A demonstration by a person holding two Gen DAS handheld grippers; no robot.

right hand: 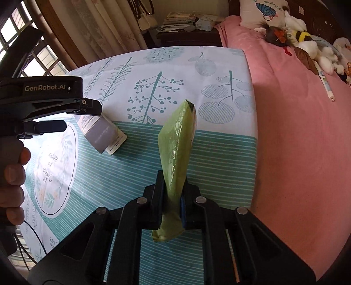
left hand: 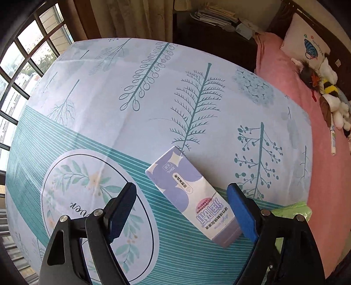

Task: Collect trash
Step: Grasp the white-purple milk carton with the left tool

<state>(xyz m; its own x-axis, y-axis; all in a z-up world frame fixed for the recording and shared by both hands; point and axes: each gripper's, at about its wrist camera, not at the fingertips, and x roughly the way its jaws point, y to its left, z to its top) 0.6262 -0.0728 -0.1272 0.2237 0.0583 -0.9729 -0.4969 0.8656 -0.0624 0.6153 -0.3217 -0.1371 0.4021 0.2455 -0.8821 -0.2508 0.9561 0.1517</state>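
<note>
A purple and white carton (left hand: 193,195) lies on the patterned tablecloth (left hand: 131,98). My left gripper (left hand: 182,210) is open with its fingers on either side of the carton's near end, the right blue pad (left hand: 241,212) close against it. The carton also shows in the right wrist view (right hand: 103,133), under the left gripper (right hand: 83,109). My right gripper (right hand: 172,203) is shut on a green plastic wrapper (right hand: 177,144) and holds it upright above the table. A corner of the wrapper shows in the left wrist view (left hand: 294,210).
A bed with a pink blanket (right hand: 296,131) runs along the table's right edge, with plush toys (right hand: 302,41), a pillow (right hand: 263,11) and a marker pen (right hand: 326,85) on it. A dark cabinet (left hand: 208,41) with stacked papers stands behind the table. Windows (left hand: 19,72) are at left.
</note>
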